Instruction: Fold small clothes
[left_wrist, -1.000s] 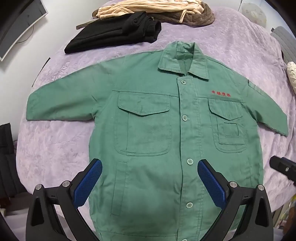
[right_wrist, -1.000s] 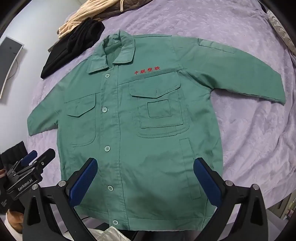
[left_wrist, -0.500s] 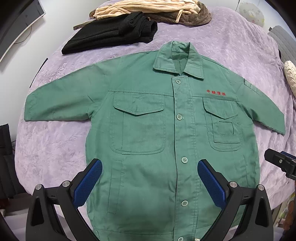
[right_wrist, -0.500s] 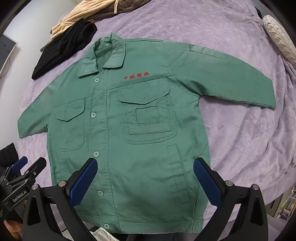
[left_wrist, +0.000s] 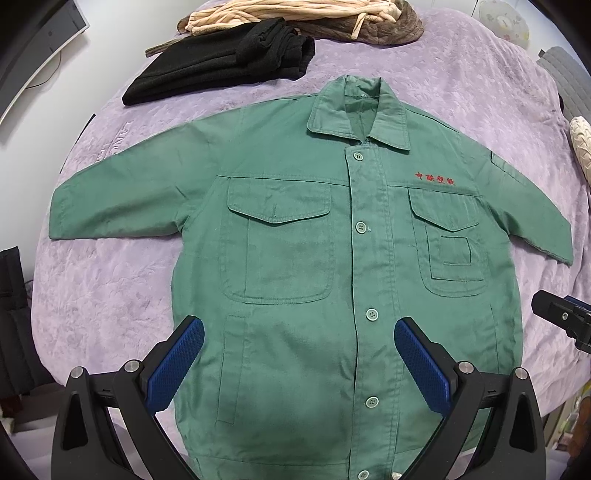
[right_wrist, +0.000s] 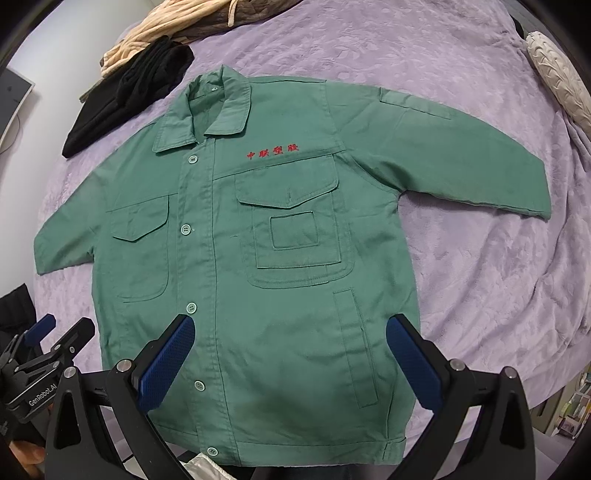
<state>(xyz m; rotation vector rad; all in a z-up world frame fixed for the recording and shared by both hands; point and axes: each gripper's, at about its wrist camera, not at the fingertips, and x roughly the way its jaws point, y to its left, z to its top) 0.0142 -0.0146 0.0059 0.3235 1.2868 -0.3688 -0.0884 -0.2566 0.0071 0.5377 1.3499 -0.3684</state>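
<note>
At the upper left of the left wrist frame we see a folded black garment (left_wrist: 225, 62) lying on the purple bedspread (left_wrist: 103, 295), with a beige and brown heap of clothes (left_wrist: 303, 16) just behind it at the top edge. Across the middle of the frame lies the green jacket (left_wrist: 314, 258), spread flat, front up and buttoned, collar toward the top and both sleeves stretched out to the sides. Red embroidered characters (left_wrist: 436, 179) sit above its chest pocket in the right half of the frame. At the bottom centre our left tongs (left_wrist: 299, 365) hang over the jacket's lower front, their blue pads wide apart and nothing between them. At the right edge we catch a part of the right tongs (left_wrist: 565, 317).

In the right wrist frame the left tongs (right_wrist: 40, 354) show at the lower left, beside the jacket's hem. The jacket (right_wrist: 258, 258) fills the centre, tilted slightly. At the bottom centre our right tongs (right_wrist: 290, 365) are likewise spread wide and empty above the jacket's lower part. A pale patterned cushion (right_wrist: 557, 74) rests at the upper right.
</note>
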